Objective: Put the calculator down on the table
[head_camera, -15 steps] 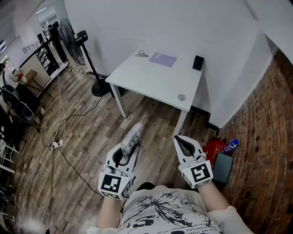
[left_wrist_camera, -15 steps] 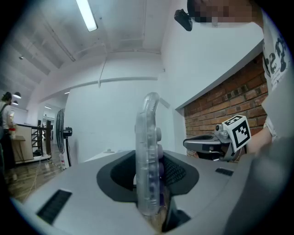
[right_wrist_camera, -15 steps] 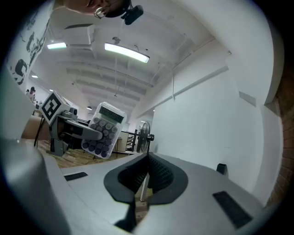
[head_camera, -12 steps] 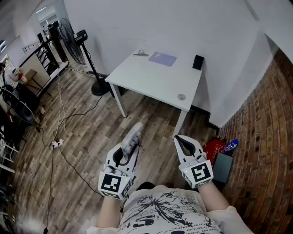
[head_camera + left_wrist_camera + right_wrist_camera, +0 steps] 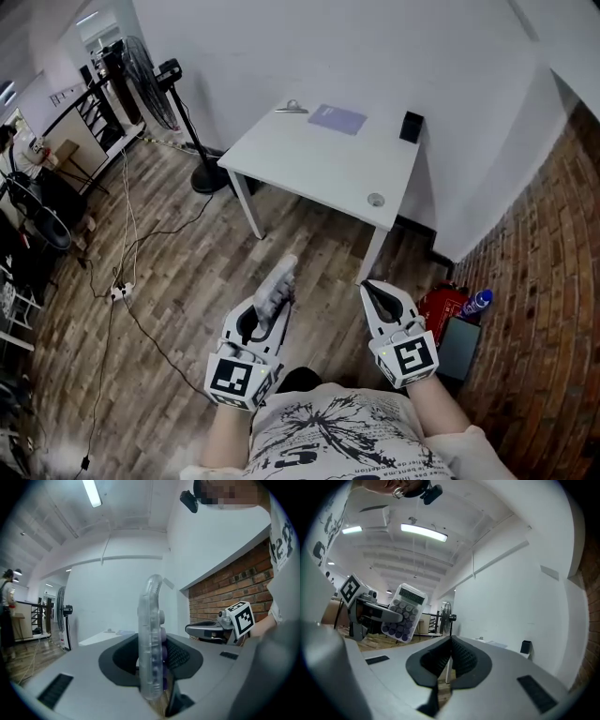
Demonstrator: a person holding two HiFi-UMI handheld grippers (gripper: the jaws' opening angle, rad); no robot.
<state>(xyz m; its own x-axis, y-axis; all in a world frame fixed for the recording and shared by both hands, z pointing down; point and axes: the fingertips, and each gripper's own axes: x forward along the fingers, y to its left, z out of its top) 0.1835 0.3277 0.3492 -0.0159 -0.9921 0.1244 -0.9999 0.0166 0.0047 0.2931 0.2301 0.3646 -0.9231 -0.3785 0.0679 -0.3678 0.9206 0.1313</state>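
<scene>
A clear-cased calculator [image 5: 276, 285] with purple keys stands on edge in my left gripper [image 5: 263, 314], which is shut on its lower part. In the left gripper view the calculator [image 5: 151, 634] is edge-on between the pads. From the right gripper view its keypad face [image 5: 403, 612] shows at the left. My right gripper [image 5: 376, 292] is held beside it, jaws shut with nothing between them; its pads [image 5: 451, 660] meet. The white table [image 5: 309, 164] stands ahead against the wall, well beyond both grippers.
On the table lie a purple sheet [image 5: 337, 118], a metal clip [image 5: 292, 108], a black box [image 5: 411, 127] and a small round disc [image 5: 375, 200]. A standing fan [image 5: 155, 89] is at the left, cables [image 5: 122, 281] cross the wood floor, a red bag [image 5: 439, 305] and bottle [image 5: 475, 301] sit by the brick wall.
The view has shifted slightly; both grippers sit a little lower and to the right in the head view. The grip on the calculator is unchanged.
</scene>
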